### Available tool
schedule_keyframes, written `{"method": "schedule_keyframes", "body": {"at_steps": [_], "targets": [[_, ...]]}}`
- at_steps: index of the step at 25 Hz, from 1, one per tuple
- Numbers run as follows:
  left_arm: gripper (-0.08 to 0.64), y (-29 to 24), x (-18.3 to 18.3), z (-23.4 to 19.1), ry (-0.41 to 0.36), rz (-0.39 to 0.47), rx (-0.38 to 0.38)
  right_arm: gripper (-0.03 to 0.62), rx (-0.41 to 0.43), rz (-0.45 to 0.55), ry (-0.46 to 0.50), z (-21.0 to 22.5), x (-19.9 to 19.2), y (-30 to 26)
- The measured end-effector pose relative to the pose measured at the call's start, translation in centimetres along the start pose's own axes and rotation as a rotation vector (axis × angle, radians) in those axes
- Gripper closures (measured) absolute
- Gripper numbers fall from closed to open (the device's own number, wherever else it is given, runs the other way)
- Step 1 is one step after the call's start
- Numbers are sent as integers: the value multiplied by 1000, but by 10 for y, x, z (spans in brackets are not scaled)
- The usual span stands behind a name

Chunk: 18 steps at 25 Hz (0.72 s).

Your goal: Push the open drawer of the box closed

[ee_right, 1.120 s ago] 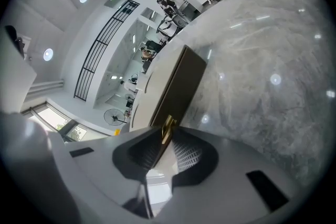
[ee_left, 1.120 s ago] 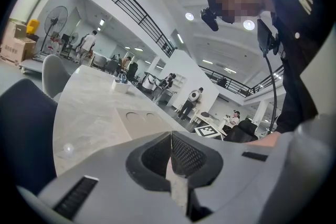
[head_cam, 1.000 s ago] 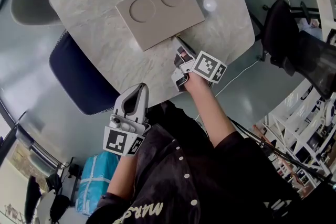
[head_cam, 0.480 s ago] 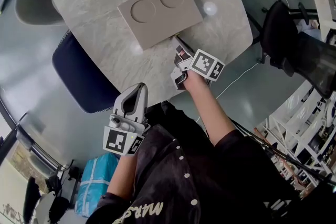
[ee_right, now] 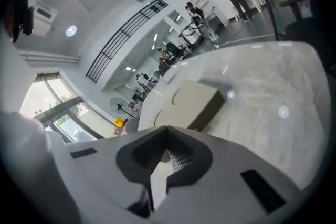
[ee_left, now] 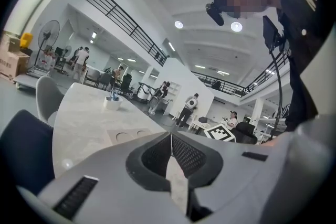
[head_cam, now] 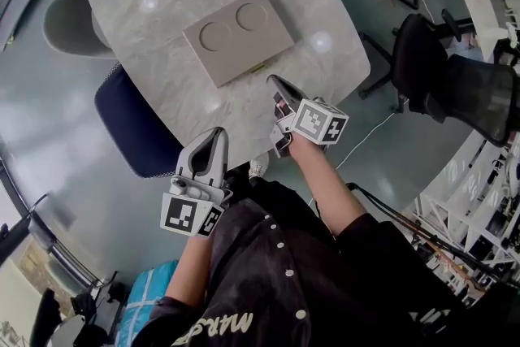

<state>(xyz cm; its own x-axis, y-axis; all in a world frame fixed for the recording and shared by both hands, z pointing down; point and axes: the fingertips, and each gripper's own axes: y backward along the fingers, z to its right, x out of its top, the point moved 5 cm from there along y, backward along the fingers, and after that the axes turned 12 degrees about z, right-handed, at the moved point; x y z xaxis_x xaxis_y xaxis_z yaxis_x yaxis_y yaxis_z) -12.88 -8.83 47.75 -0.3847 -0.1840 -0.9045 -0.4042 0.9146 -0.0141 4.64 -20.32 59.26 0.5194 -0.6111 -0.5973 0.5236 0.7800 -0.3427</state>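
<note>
1. Head view: A tan box (head_cam: 238,36) with two round hollows in its top sits in the middle of a pale marble table (head_cam: 325,4). The drawer (head_cam: 241,75) is in the box's near side, marked by a small brass handle (head_cam: 258,67). Its front looks level with the box, so it seems to be shut. A second ago the right gripper (head_cam: 275,80) had its tip against that near side. It has now drawn back and hovers just short of the box, with bare tabletop between them. That suggests the push is finished and the task is likely complete. The left gripper (head_cam: 218,135) stays low by the person's body at the table's near edge, well apart from the box, beside a navy chair (head_cam: 130,122).

2. Left gripper view: The left gripper (ee_left: 170,137) points across the table (ee_left: 84,113) with its fingers pressed together and nothing between them. The box (ee_left: 125,137) lies flat some way ahead. A small white tray (ee_left: 112,103) stands at the far end.

3. Right gripper view: The right gripper (ee_right: 167,128) also has its fingers closed tip to tip and holds nothing. The box (ee_right: 190,96) sits just ahead. No step or gap shows on its shadowed side, which fits a closed drawer.
</note>
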Motion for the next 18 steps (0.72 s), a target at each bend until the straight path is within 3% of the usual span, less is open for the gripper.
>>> {"method": "schedule_keyframes", "body": {"at_steps": [4,9,18], "targets": [[543,3,20,12,-26,39,-13,595,75,55,171,-37,31,19],[545,5,46,33,-41,110,-90,594,154,127,365,-78,64,48],[543,-3,89,64,-150,205,-142,594,217,334,450,-130,112,106]]}}
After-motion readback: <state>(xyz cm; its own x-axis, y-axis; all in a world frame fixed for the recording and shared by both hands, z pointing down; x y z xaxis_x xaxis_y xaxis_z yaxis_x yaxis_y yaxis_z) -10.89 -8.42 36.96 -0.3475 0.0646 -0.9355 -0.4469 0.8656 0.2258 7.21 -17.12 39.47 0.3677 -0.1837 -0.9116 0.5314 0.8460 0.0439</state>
